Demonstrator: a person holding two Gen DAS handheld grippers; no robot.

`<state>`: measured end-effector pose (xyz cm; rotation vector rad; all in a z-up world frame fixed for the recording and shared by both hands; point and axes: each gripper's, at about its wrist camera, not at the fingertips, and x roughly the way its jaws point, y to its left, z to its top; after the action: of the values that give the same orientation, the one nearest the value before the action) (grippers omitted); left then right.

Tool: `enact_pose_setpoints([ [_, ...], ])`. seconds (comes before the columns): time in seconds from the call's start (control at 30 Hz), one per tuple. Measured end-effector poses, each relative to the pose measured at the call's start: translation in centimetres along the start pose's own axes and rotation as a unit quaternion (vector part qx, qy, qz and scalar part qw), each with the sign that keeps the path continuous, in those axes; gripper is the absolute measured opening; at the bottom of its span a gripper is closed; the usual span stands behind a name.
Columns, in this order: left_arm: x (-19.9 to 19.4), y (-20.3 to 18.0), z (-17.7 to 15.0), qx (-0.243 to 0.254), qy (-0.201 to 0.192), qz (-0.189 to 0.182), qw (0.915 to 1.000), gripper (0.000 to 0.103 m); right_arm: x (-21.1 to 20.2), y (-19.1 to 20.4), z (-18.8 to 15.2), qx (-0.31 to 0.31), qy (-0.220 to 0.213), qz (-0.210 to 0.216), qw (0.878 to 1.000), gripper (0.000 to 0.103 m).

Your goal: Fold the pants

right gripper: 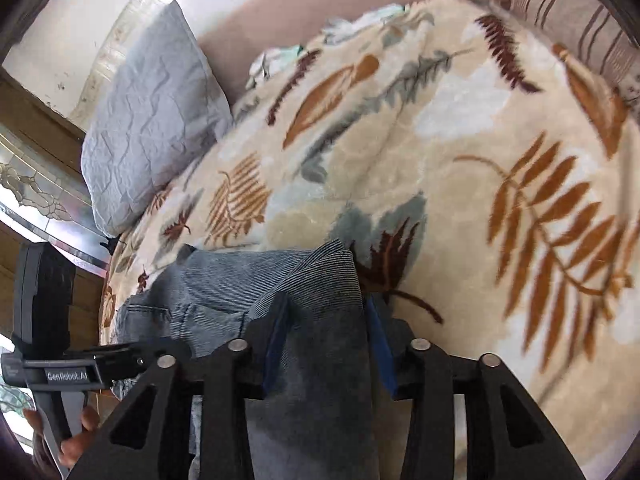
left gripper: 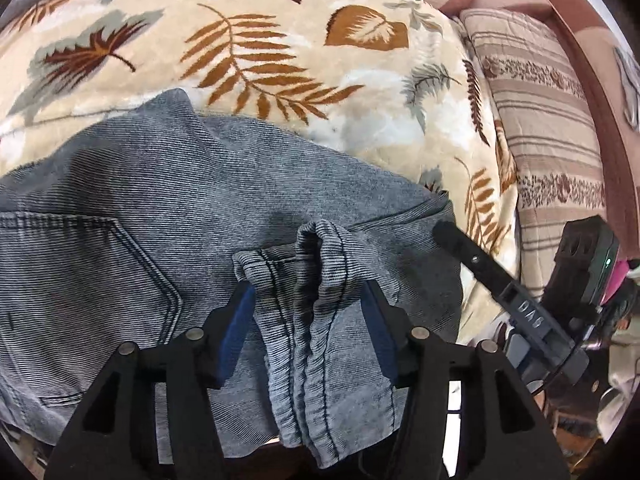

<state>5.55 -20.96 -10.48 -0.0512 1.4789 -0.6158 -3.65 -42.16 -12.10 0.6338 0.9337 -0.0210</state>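
Your left gripper (left gripper: 308, 320) has a bunched seam of the jeans (left gripper: 168, 216) between its blue pads (left gripper: 236, 328). The fabric ridge sits in the middle with gaps on both sides, so the jaws stand apart and are not clamped on it. The jeans lie on the blanket (left gripper: 256, 40), spread to your left with a back pocket (left gripper: 104, 264) showing.

Your right gripper (right gripper: 326, 336) has a fold of the same jeans (right gripper: 320, 380) filling the space between its pads (right gripper: 276, 344). The cloth touches both pads, yet you cannot tell whether they squeeze it or merely flank it. The corner of that fold pokes forward over the blanket (right gripper: 440, 160).

In the left view your right gripper (left gripper: 520, 304) shows at the jeans' right edge. In the right view your left gripper (right gripper: 64, 372) shows at lower left, with your hand (right gripper: 76, 436) on its handle. A grey pillow (right gripper: 148, 120) leans at the blanket's far left, and a striped cushion (left gripper: 548, 120) lies along its right side.
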Motion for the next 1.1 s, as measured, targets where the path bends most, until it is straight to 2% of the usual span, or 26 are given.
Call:
enact_pose_setpoints([
  [0.03, -0.1, 0.0, 0.1, -0.002, -0.002, -0.001, 1.0, 0.053, 0.1, 0.3, 0.1, -0.018, -0.002, -0.004, 1.0, 0.031],
  [0.07, -0.2, -0.2, 0.3, -0.002, -0.007, -0.005, 1.0, 0.051, 0.1, 0.5, 0.2, -0.032, -0.004, -0.014, 0.999, 0.011],
  [0.1, -0.5, -0.4, 0.6, 0.0, -0.014, -0.014, 0.9998, 0.042, 0.1, 0.7, 0.5, -0.038, -0.008, -0.014, 0.999, 0.011],
  [0.17, -0.8, -1.2, 1.2, 0.008, -0.02, -0.033, 0.9992, 0.033, -1.3, 0.6, 0.8, -0.035, -0.034, 0.0, 0.999, 0.009],
  [0.23, -0.3, -2.1, 1.8, 0.018, -0.025, -0.013, 0.9994, 0.033, -1.6, 0.3, 0.9, -0.033, -0.047, -0.006, 0.998, 0.009],
  [0.3, 1.2, -2.4, 2.3, 0.031, -0.022, 0.029, 0.9989, 0.032, -0.6, -0.4, 0.8, -0.026, -0.036, -0.02, 0.999, 0.009],
  [0.33, 2.2, -2.1, 2.4, 0.03, -0.007, 0.04, 0.9987, 0.029, 0.6, -1.3, 0.6, -0.013, -0.022, -0.025, 0.999, 0.009],
  [0.37, 2.9, -1.6, 2.4, 0.023, 0.008, 0.037, 0.999, 0.022, 1.2, -1.9, 0.5, 0.001, -0.012, -0.023, 1.0, 0.011],
  [0.4, 3.0, -1.1, 2.3, 0.015, 0.014, 0.027, 0.9994, 0.02, 1.5, -2.8, 0.3, 0.025, -0.01, -0.014, 1.0, 0.014],
  [0.43, 2.7, -0.6, 2.1, 0.007, 0.013, 0.012, 0.9998, 0.02, 1.3, -3.4, 0.2, 0.042, -0.015, -0.001, 0.999, 0.015],
  [0.47, 2.2, -0.1, 2.0, -0.002, 0.011, -0.005, 0.9999, 0.02, 1.0, -3.6, 0.2, 0.051, -0.017, 0.01, 0.998, 0.021],
  [0.5, 1.8, 0.1, 2.0, -0.007, 0.009, -0.015, 0.9998, 0.02, 0.6, -3.7, 0.1, 0.054, -0.019, 0.013, 0.998, 0.022],
  [0.63, 0.1, 0.3, 1.5, -0.014, -0.008, -0.042, 0.999, 0.021, -1.9, -3.1, -0.1, 0.035, -0.031, 0.021, 0.999, 0.023],
  [0.67, 0.0, 0.2, 1.3, -0.016, -0.005, -0.05, 0.9986, 0.023, -2.3, -2.9, -0.3, 0.034, -0.031, 0.024, 0.999, 0.024],
  [0.73, 0.4, -0.1, 0.6, -0.016, 0.009, -0.064, 0.9978, 0.034, -2.7, -2.5, -0.9, 0.03, -0.022, 0.036, 0.999, 0.033],
  [0.77, 0.8, -0.5, 0.1, -0.013, 0.015, -0.066, 0.9976, 0.044, -2.7, -2.3, -1.3, 0.027, -0.015, 0.032, 0.999, 0.043],
  [0.9, 2.3, -1.5, -1.5, 0.018, 0.023, -0.03, 0.9991, 0.045, -1.8, -1.8, -3.3, 0.002, 0.016, 0.005, 1.0, 0.047],
  [0.93, 2.5, -1.6, -1.7, 0.023, 0.021, -0.021, 0.9993, 0.044, -1.6, -1.9, -3.8, -0.005, 0.017, 0.0, 1.0, 0.043],
  [0.97, 2.3, -1.8, -2.0, 0.029, 0.017, -0.013, 0.9994, 0.042, -1.4, -1.8, -4.1, -0.016, 0.017, -0.003, 1.0, 0.021],
  [1.0, 2.1, -1.9, -2.3, 0.034, 0.017, -0.009, 0.9992, 0.042, -1.5, -1.7, -4.3, -0.026, 0.017, -0.009, 0.999, 0.015],
  [1.07, 1.5, -1.6, -3.0, 0.04, 0.021, -0.014, 0.9989, 0.042, -2.5, -1.5, -4.6, -0.025, 0.005, -0.012, 1.0, 0.015],
  [1.1, 1.1, -1.3, -3.6, 0.041, 0.024, -0.018, 0.9987, 0.042, -3.2, -1.5, -4.8, -0.026, 0.0, -0.013, 1.0, 0.02],
])
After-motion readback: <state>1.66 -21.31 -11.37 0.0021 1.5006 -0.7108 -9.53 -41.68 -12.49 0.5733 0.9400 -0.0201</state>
